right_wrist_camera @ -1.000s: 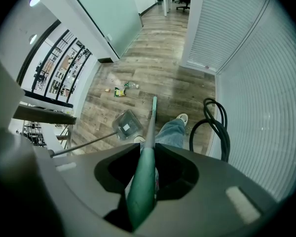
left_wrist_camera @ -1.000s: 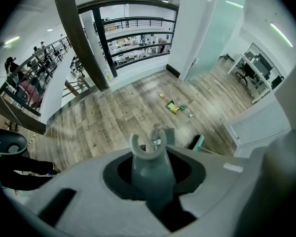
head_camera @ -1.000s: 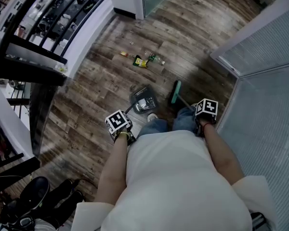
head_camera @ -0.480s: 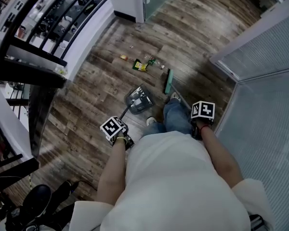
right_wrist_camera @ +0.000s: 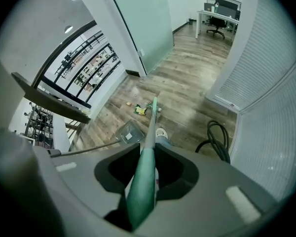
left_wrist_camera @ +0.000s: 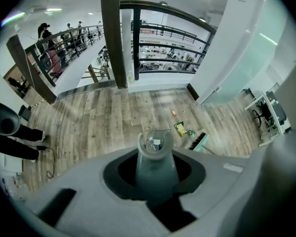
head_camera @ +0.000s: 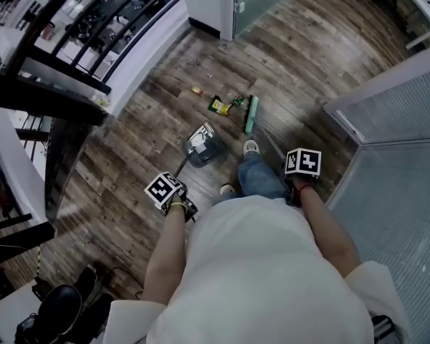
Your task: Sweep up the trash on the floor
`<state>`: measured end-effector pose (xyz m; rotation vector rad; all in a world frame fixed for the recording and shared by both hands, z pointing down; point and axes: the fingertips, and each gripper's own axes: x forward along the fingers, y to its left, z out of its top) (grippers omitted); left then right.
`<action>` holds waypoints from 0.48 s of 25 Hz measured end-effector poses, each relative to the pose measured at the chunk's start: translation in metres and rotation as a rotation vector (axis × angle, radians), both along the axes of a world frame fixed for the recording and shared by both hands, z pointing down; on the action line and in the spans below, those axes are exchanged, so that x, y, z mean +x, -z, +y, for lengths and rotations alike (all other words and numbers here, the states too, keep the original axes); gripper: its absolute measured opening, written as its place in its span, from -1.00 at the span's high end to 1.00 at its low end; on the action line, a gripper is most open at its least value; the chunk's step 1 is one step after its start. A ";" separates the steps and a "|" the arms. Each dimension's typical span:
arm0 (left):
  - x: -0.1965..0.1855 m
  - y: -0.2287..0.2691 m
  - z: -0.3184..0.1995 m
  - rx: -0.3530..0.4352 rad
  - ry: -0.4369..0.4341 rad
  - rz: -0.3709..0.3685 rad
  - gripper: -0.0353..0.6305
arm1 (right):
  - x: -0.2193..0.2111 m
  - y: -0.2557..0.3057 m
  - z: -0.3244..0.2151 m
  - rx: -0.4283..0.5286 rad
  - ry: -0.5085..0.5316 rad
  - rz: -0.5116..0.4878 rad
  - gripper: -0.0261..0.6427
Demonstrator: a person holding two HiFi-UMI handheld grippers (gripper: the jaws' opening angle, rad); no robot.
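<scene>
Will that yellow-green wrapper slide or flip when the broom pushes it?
The wrapper looks thin and crumpled, so probably light and easily skidding on the smooth wood floor. It may flutter past the broom head rather than roll.

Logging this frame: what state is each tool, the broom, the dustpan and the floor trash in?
wrapper: lying on the floor, unswept.
small scrap: on the floor, apart from the wrapper.
broom: head down at the floor beside the wrapper.
dustpan: held low, short of the wrapper.
left tool: shut on the dustpan handle.
right tool: shut on the broom handle.
</scene>
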<state>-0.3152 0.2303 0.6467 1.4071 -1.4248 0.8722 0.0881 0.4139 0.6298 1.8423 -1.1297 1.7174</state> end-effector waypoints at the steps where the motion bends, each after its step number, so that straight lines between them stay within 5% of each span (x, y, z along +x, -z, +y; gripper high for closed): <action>1: 0.002 0.001 -0.003 -0.002 0.018 0.000 0.63 | 0.005 0.001 -0.009 -0.002 0.013 -0.002 0.63; 12: 0.029 0.008 -0.040 -0.033 0.181 0.002 0.63 | 0.058 0.008 -0.102 -0.043 0.207 0.047 0.63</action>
